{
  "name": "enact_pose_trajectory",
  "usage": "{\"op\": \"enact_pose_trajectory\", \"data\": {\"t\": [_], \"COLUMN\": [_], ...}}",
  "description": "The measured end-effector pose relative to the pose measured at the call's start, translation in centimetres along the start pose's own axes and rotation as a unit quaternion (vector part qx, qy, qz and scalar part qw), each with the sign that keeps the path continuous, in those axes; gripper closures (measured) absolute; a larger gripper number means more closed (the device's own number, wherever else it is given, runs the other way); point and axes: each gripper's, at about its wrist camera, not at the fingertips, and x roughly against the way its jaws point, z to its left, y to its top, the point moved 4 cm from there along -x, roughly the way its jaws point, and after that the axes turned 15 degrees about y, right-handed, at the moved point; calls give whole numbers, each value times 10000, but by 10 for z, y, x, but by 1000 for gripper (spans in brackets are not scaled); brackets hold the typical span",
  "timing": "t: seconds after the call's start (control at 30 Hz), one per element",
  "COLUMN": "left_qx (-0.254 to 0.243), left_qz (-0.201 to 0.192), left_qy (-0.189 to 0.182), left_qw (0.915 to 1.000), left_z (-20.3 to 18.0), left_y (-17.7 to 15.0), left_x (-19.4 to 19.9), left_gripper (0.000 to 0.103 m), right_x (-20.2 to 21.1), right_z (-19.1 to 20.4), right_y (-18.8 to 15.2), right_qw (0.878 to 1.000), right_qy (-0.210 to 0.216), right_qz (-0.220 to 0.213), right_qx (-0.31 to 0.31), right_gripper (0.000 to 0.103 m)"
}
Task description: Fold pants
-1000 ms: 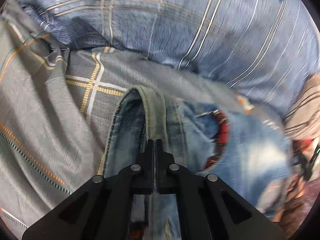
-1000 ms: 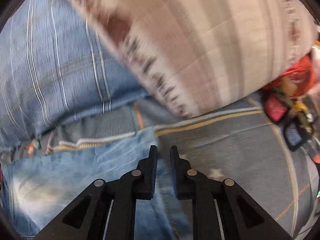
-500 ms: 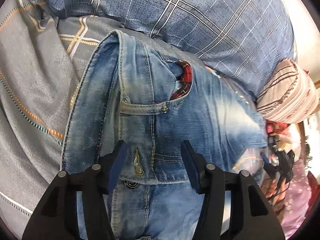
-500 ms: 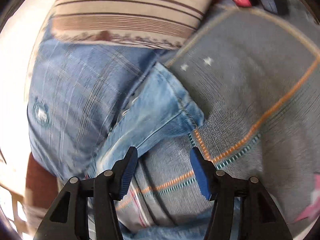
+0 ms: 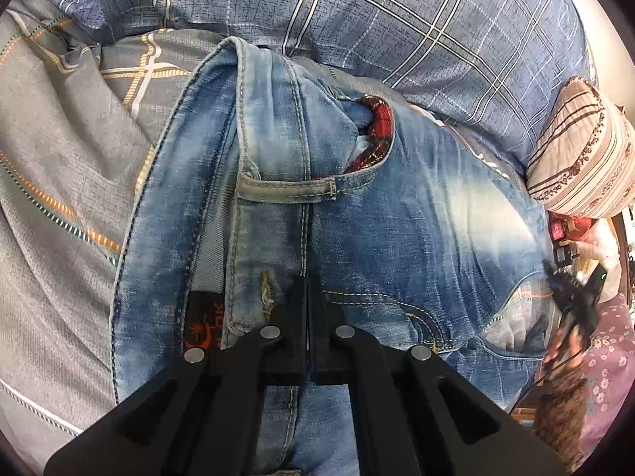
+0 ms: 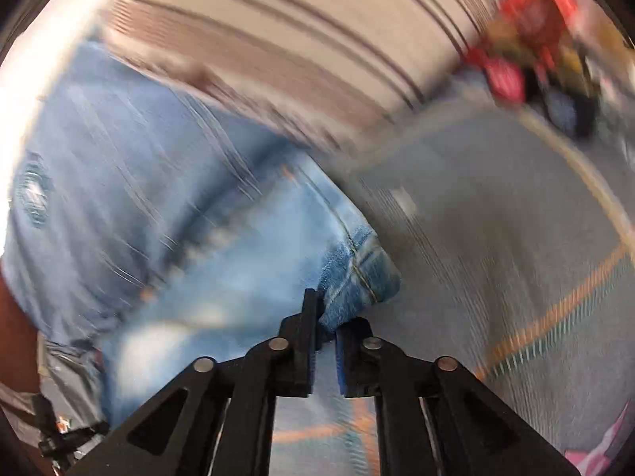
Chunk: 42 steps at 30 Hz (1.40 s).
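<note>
Left claw (image 5: 308, 289) clamps jeans (image 5: 397, 214) waistband — right claw (image 6: 323, 313) closing on hem.

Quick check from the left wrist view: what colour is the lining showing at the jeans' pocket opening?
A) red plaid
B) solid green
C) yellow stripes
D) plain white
A: a red plaid lining curls out along the pocket edge of the jeans, just below the blue checked pillow.

Motion blur smears the striped pillow (image 6: 278, 39) and jeans (image 6: 198, 258).
</note>
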Motion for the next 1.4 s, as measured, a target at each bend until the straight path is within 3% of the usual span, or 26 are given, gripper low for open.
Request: {"op": "enact_pose_trajectory", "data": {"t": [0.07,0.17,0.23,0.3,0.33,0.37,0.43,0.47,0.63,0.8,0.87,1.0,1.13,1.27,1.4], "left_qx": [10,-64,34,179,336,453,716,790,925,1182,1217,1036,782,291,92], "left_qz": [60,-62,-321,-387,-353,-307,-255,-233,81,236,275,571,933,1092,1071], "left_qy": [-43,120,248,272,257,243,177,108,71,147,249,513,-17,287,302], "left_qw": [10000,9999,9992,9987,9985,9982,9970,9965,9957,9926,9919,9917,9926,9932,9937], "left_z": [3,16,34,47,53,52,53,50,32,35,39,43,35,22,10], "left_y": [-2,-2,8,19,30,41,54,61,96,128,141,157,156,152,157], "left_x": [7,27,45,55,58,55,51,47,22,8,1,-23,-41,-55,-53], "left_gripper": [103,103,101,91,74,53,42,42,42,42,31,29,29,29,29], "right_x": [8,28,50,70,77,81,87,84,39,-19,-35,-62,-75,-80,-88], "right_z": [-8,-14,-15,-10,-6,-1,5,12,40,41,36,28,26,25,31], "right_y": [-6,-8,-4,4,11,17,26,35,64,79,83,87,88,91,92], "right_qw": [9993,9991,9991,9989,9985,9984,9980,9977,9951,9909,9914,9914,9900,9903,9877], "right_qy": [269,99,-125,-23,-15,12,-12,-34,-122,-542,-508,-434,-391,-367,-497], "right_qz": [-215,-254,-347,-475,-542,-559,-554,-520,-278,21,112,375,482,463,536], "right_qx": [-164,-324,-189,-63,16,103,290,424,943,1235,1197,1176,1271,1262,1380], "right_gripper": [90,79,79,79,78,72,58,52,46,46,46,46,46,43,44]}}
